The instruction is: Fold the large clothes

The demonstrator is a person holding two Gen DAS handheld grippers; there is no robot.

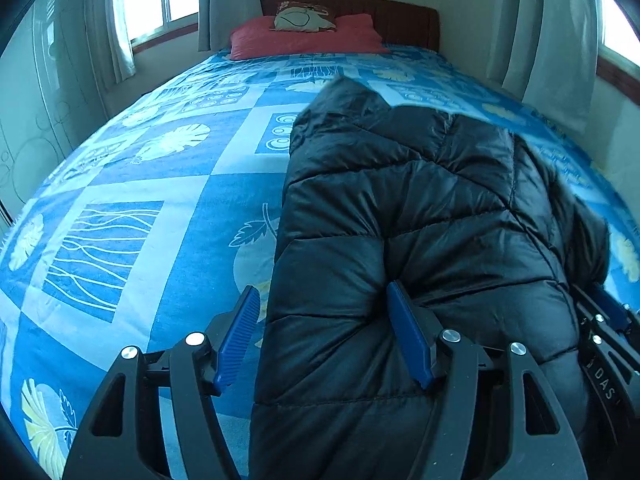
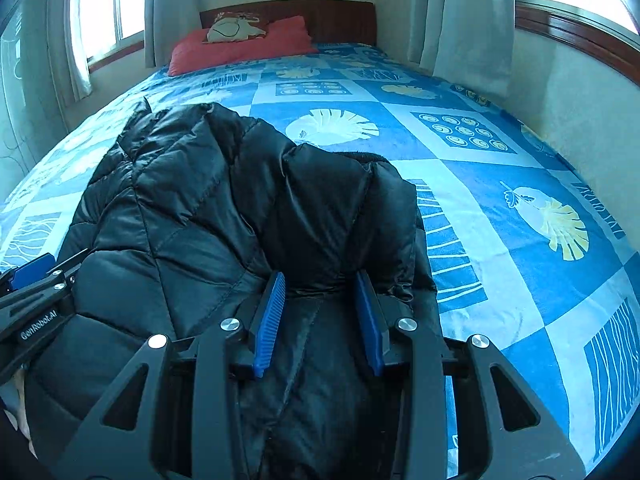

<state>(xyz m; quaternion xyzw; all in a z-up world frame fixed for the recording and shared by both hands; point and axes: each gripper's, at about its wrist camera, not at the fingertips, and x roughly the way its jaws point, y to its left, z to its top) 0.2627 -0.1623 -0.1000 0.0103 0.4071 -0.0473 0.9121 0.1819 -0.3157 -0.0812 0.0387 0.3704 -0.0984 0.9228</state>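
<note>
With the black puffer jacket (image 1: 420, 220) lying bunched on the bedspread (image 1: 140, 200) ahead of both tools, your left gripper (image 1: 324, 332) straddles its near edge wide open and your right gripper (image 2: 320, 316) stands parted around a fold, so close both before lifting.

A black quilted puffer jacket (image 2: 224, 216) lies bunched on the bed's blue patchwork bedspread with pale leaf prints (image 2: 500, 184). The right gripper (image 2: 322, 312), jaws apart, has its blue ribbed fingers (image 2: 272, 320) straddling a fold at the jacket's six o'clock edge. At eleven o'clock, a red pillow (image 2: 240, 48) rests against the dark wooden headboard (image 2: 336, 20).
</note>
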